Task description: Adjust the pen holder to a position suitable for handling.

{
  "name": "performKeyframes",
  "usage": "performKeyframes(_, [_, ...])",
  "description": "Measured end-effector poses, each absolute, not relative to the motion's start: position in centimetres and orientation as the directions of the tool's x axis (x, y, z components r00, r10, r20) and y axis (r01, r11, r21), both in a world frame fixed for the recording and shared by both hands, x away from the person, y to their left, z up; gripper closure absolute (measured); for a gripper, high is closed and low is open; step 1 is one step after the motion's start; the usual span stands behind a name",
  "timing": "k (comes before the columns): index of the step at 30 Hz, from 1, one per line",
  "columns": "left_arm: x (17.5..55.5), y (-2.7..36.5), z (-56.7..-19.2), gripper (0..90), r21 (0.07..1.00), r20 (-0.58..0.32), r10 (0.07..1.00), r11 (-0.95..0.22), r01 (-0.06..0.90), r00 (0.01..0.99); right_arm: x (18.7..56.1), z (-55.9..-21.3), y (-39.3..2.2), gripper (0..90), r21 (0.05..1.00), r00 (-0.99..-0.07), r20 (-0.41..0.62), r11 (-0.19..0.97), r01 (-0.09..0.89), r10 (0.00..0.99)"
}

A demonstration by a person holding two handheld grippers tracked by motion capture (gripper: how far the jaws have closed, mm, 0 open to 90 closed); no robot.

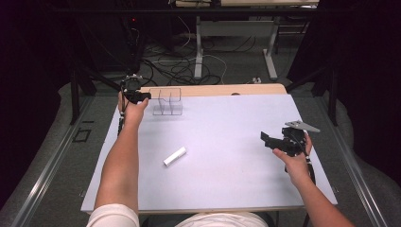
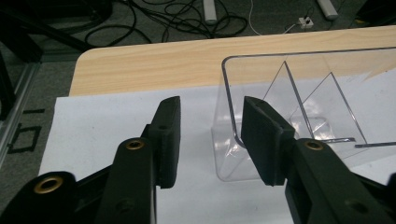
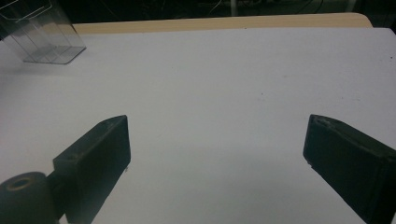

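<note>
Clear acrylic organizer [image 1: 167, 101] stands upright at far left of bench [image 1: 227, 123], on white sheet, near wooden far edge. Left gripper [image 2: 212, 135] at its left end: jaws straddle end wall, right jaw inside compartment, left jaw outside, wall between them. Gap visible between left jaw and wall; jaws partway closed, not yet pressing. Right gripper [image 3: 217, 149] well apart over right side of bench, jaws wide, nothing between them but bare sheet. White cylinder [image 1: 175, 156] lies on sheet mid-bench, between grippers, untouched.
</note>
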State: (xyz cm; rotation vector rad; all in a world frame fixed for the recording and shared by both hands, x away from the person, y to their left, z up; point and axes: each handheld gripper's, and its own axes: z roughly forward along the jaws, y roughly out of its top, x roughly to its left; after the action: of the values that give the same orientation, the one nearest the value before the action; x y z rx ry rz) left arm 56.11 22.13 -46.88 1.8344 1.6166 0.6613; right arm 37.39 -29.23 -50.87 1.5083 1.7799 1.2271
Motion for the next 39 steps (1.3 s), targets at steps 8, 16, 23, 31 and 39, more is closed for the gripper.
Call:
performKeyframes(8, [56.0,21.8,-46.8,73.4,0.68,-0.075,0.989,-0.045,0.731,0.131,37.4,-50.9,-29.2,7.5,0.864,-0.263,0.179,-0.024,0.502,0.948])
performKeyframes(16, [55.8,21.3,-46.9,84.7,0.668,-0.081,0.989,-0.035,0.744,0.12,37.5,-51.0,-29.2,7.9,0.859,-0.266,0.177,-0.017,0.511,0.948])
performKeyframes(23, [55.5,21.2,-46.8,88.7,0.653,-0.086,0.992,-0.013,0.757,0.092,37.5,-51.1,-29.3,8.2,0.86,-0.266,0.175,-0.016,0.51,0.948])
performKeyframes(31, [55.2,21.0,-46.9,89.3,0.666,-0.076,0.994,-0.006,0.746,0.075,37.5,-51.2,-29.3,8.4,0.859,-0.266,0.173,-0.013,0.512,0.948])
performKeyframes(39, [55.1,20.9,-46.6,89.4,0.642,-0.094,0.995,0.025,0.766,0.046,37.6,-51.2,-29.2,9.0,0.858,-0.27,0.17,-0.008,0.514,0.948])
